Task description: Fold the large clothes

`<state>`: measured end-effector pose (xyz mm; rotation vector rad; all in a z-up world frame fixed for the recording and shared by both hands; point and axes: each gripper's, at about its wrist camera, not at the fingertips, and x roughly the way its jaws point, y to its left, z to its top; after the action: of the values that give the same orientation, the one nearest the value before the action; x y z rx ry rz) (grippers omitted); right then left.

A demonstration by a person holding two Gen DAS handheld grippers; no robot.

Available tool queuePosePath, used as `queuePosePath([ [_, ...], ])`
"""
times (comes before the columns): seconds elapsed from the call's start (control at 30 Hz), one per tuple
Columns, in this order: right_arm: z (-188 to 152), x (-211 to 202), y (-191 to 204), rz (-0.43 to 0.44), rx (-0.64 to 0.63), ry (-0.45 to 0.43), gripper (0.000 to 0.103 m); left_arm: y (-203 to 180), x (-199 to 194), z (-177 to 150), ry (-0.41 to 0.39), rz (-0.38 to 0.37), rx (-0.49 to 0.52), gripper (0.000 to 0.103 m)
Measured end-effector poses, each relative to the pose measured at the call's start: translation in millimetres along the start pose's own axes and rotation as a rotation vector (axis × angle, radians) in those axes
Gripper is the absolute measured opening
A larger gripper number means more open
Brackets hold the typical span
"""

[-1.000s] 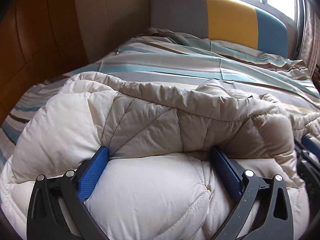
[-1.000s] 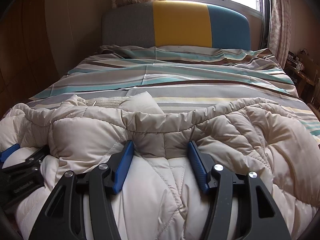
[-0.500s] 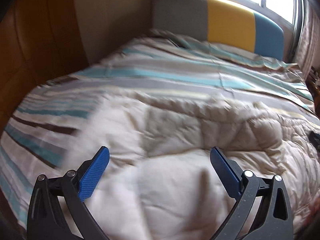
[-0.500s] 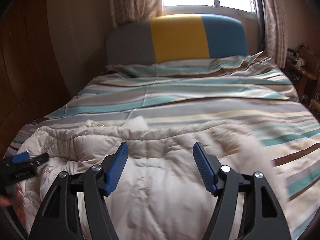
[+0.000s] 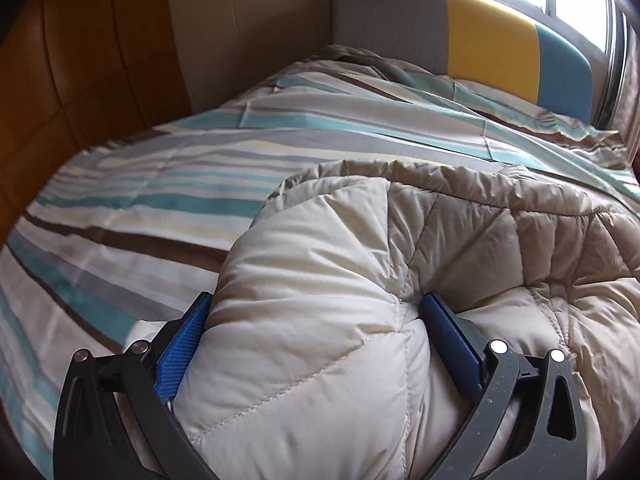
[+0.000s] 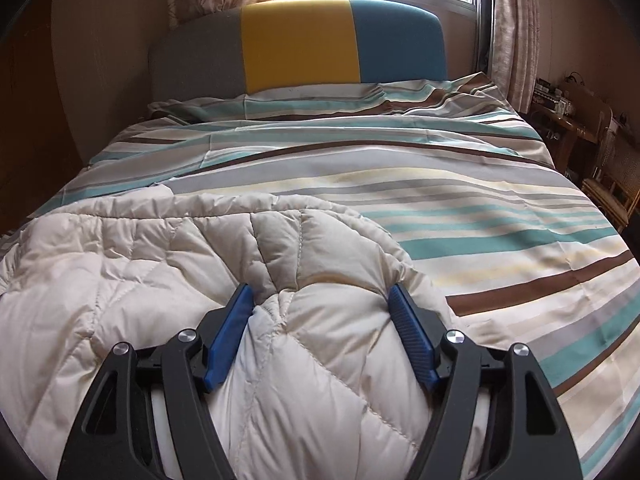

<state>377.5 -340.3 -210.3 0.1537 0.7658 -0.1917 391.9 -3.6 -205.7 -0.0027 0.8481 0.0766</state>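
**Grippers shifted outward to the coat's ends**

The padded coat (image 5: 460, 280) is bunched on the striped bed (image 6: 480, 200); a second earlier each gripper stood nearer its middle; the left gripper (image 5: 316, 312) is now clamped on one end; the right gripper (image 6: 320, 300), jaws just widened, presses a fat fold at the other; another fold seems prepared.

Bed with a striped cover, puffy coat on top

The bed (image 6: 520, 360) fills both views, its headboard (image 6: 300, 48) in grey, yellow and blue panels; a cover (image 5: 160, 184) striped teal, brown, grey and cream lies smooth across it, rumpled near the headboard; a cream quilted coat (image 6: 120, 272) sits bunched directly on the near end.
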Motion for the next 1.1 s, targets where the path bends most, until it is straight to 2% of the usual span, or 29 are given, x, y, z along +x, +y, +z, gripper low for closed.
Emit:
queuePosePath([
  [0.13,-1,1,0,-0.004,-0.004,0.012,0.071,3,3,1,0.019,-0.034,-0.026,0.100],
  [0.3,3,-1,8,-0.023,-0.028,0.023,0.072,6,-16,0,0.045,-0.021,-0.034,0.100],
  [0.5,4,-22,15,-0.024,-0.067,0.009,0.077,29,-70,-22,-0.074,0.008,-0.065,0.100],
  [0.63,-3,-46,23,-0.006,-0.098,-0.017,0.080,49,-85,-37,-0.086,0.017,-0.140,0.100],
  [0.9,-26,-87,40,0.041,-0.098,-0.042,0.081,77,-99,-83,-0.034,-0.040,-0.301,0.100],
  [1.1,-49,-114,60,0.098,-0.103,-0.062,0.081,85,-116,-118,-0.030,-0.132,-0.374,0.100],
])
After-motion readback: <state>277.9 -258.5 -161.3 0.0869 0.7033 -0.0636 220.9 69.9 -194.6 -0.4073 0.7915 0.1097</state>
